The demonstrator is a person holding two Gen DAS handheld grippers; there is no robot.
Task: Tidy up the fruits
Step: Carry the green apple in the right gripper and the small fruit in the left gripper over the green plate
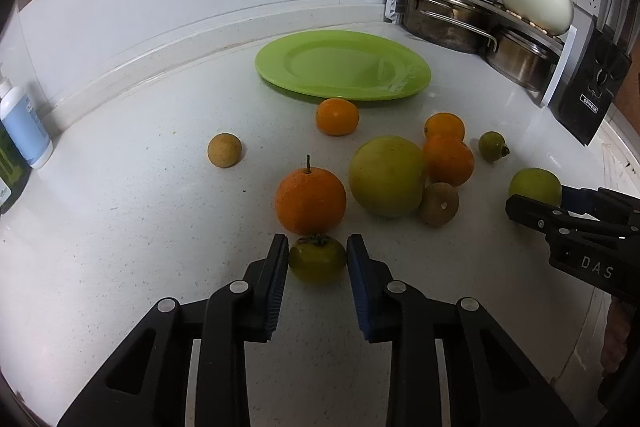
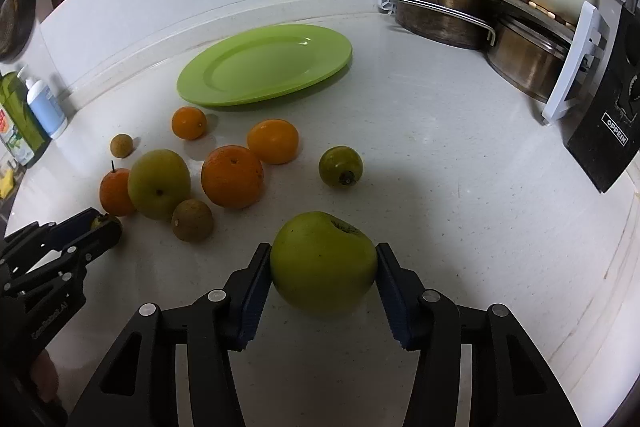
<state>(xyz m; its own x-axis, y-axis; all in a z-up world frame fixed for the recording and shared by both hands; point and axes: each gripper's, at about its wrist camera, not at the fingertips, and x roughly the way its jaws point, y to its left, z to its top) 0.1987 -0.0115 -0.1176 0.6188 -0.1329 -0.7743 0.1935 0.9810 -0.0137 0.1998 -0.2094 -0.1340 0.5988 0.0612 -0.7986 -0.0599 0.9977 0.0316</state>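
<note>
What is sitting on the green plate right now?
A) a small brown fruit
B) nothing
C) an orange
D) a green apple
B: the green plate shows only its bare surface in both views, while all the fruit, like the orange, lies on the counter in front of it.

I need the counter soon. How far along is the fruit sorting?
Barely started: the green plate holds nothing. In hand: the right hand-held gripper has its pads against a green apple, and the left hand-held gripper straddles a small green tomato, apparently not yet clamped. The oranges and other fruit lie loose on the counter.
</note>
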